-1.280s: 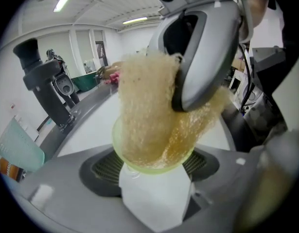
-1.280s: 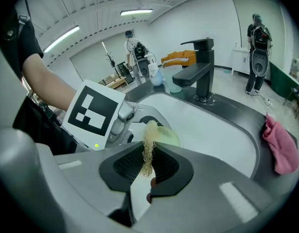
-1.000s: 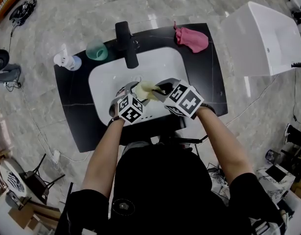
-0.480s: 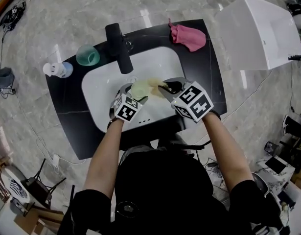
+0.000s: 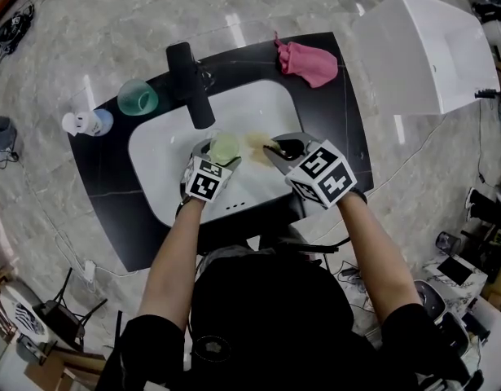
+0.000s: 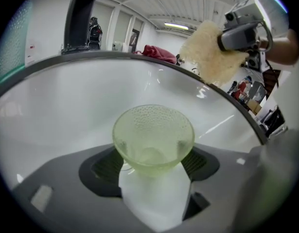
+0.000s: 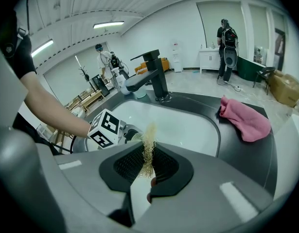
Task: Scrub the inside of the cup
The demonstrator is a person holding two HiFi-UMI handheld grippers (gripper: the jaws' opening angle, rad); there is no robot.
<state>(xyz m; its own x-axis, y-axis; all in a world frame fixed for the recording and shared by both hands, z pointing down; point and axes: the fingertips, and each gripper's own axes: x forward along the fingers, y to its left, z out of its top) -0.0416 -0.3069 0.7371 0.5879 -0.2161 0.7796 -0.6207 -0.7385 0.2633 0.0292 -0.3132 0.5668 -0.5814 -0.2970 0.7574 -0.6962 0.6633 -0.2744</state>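
Standing over the white sink basin (image 5: 258, 108) set into the black worktop (image 5: 341, 137), the person has both tools out above the bowl. The left gripper (image 5: 218, 156) has its fingers (image 6: 98, 168) clamped on the lower part of a pale green, dimpled, see-through cup (image 5: 224, 147). In the left gripper view the cup (image 6: 154, 135) sits squarely between the two dark pads, with its wider rim standing clear beyond the fingertips and the basin wall behind it. The right gripper (image 5: 272, 148) has its fingers (image 7: 165, 171) pinched tight on a yellowish fibrous scrubbing pad (image 7: 148, 152), whose frayed edge sticks out past the tips. That pad (image 5: 257, 142) hangs just beside the cup on the right, apart from it and outside its mouth; from the left gripper's camera it shows up and to the right (image 6: 207, 52), clear of the rim. A black tap (image 5: 189, 72) reaches over the far side of the basin. On the worktop behind lie a crumpled pink cloth (image 5: 307, 62), a teal tumbler (image 5: 138, 98) and a small white bottle (image 5: 83, 122). A white box (image 5: 421, 51) stands off to the right of the worktop.
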